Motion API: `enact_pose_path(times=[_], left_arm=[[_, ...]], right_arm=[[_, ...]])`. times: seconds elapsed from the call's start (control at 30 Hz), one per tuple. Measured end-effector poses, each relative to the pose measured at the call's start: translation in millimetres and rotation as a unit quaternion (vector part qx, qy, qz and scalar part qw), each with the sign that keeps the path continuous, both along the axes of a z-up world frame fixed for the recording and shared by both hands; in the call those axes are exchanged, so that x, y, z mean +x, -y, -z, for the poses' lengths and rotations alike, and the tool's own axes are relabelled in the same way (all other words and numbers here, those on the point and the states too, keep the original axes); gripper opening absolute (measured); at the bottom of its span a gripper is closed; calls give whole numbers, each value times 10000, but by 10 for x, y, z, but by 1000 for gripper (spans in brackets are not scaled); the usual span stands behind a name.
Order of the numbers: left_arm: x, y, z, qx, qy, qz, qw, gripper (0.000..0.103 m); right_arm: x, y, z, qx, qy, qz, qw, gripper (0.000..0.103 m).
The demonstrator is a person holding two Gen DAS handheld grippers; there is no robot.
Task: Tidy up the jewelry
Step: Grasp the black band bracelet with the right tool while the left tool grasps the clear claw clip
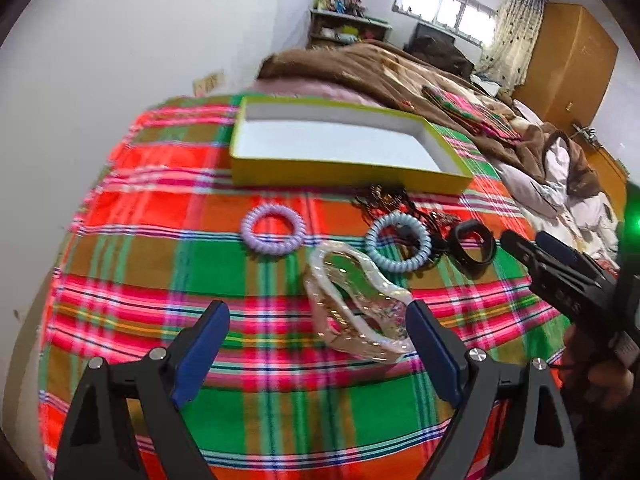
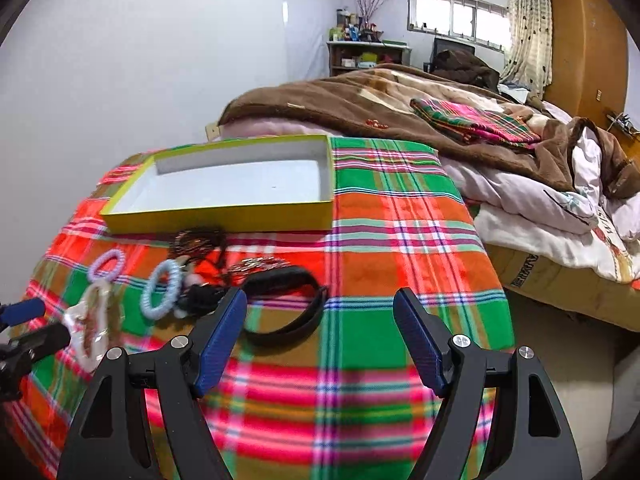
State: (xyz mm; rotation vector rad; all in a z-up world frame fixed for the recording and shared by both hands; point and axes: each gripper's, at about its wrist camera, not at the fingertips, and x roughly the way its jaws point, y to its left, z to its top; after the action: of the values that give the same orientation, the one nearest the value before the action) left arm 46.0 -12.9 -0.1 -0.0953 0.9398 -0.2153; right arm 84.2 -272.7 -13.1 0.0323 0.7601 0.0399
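- The left gripper (image 1: pixel 318 322) hangs over the near part of the plaid cloth (image 1: pixel 160 280), its jaws spread wide with nothing between them; the blue pads (image 1: pixel 202 354) are bare.
- Just past those jaws lies a clear plastic packet (image 1: pixel 356 300) holding something gold-coloured, flat on the cloth and close to the right pad.
- The right gripper (image 2: pixel 320 336) is also held low over the cloth, jaws wide apart and holding nothing.
- Directly ahead of its left pad sits a black band (image 2: pixel 288 304), looped and resting on the cloth.
- Left of the band lies a pale blue coil ring (image 1: pixel 398 242), touching a tangle of dark cord and beaded chain (image 1: pixel 384 200); what exactly the tangle holds is too blurred to tell.
- Further left, apart from the others, lies a lilac coil ring (image 1: pixel 273 229).
- Beyond the jewelry stands a shallow open box (image 1: pixel 248 128), yellow-green outside, white inside, nothing in it.
- Behind the box is a bed with a brown blanket (image 2: pixel 360 100) and a folded plaid cloth (image 2: pixel 472 122) on it.
- At the far wall stand a cluttered shelf (image 2: pixel 364 54), a window (image 2: pixel 456 12) and a wooden wardrobe (image 2: pixel 584 36).
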Motion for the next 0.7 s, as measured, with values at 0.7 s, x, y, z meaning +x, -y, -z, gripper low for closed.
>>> enact_pose_path(times=[0.7], left_arm=[[309,54,240,267,-701,-23,9972,73]], right_arm=[[378,12,317,-62,-734,-544,9958,38]])
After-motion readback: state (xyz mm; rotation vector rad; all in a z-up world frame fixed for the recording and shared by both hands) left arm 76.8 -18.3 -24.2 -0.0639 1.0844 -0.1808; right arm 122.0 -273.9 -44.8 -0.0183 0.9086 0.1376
